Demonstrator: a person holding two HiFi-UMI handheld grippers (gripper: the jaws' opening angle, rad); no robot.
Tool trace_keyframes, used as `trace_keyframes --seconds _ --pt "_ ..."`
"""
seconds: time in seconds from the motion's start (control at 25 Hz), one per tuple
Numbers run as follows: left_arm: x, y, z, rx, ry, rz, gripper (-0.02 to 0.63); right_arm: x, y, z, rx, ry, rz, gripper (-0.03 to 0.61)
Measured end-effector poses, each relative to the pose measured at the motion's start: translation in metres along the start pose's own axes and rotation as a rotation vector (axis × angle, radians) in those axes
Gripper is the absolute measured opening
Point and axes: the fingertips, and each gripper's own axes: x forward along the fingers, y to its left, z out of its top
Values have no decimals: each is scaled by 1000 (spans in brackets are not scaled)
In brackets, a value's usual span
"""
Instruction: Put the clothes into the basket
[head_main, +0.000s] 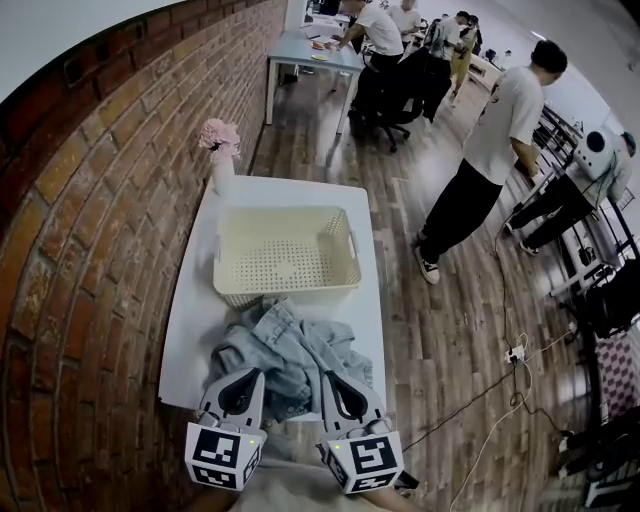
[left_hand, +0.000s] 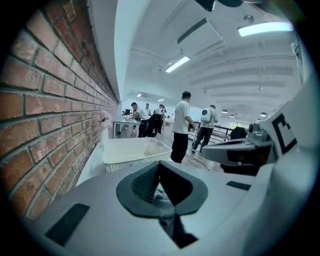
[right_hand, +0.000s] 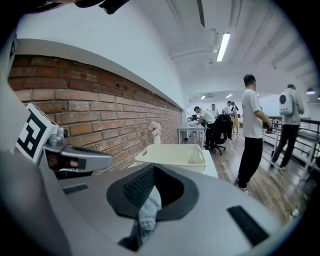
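Denim clothes (head_main: 290, 350) are bunched at the table's (head_main: 190, 330) near edge, touching the basket (head_main: 290, 285). Left gripper (head_main: 247, 378) and right gripper (head_main: 335, 382) are each clamped on a fold. Cloth should be lifted clear of the rim before being carried over.

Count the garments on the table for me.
1: a denim garment heaped at the table's near end, gripped by the left tongs and the right tongs. Others may hide beneath.

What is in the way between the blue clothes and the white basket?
Nothing visible. The denim clothes lie right in front of the basket, which is open and empty. The flower vase stands behind it, off the path. The left gripper and right gripper are shut on the clothes.
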Motion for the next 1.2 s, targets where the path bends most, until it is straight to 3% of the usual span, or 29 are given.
trace_keyframes --seconds 0.72,1.2 --pt "38 41 3 7 45 -64 8 42 -13 -9 18 54 -67 3" --pt "44 66 -20 -48 115 -62 11 55 -21 -18 -14 100 -4 18"
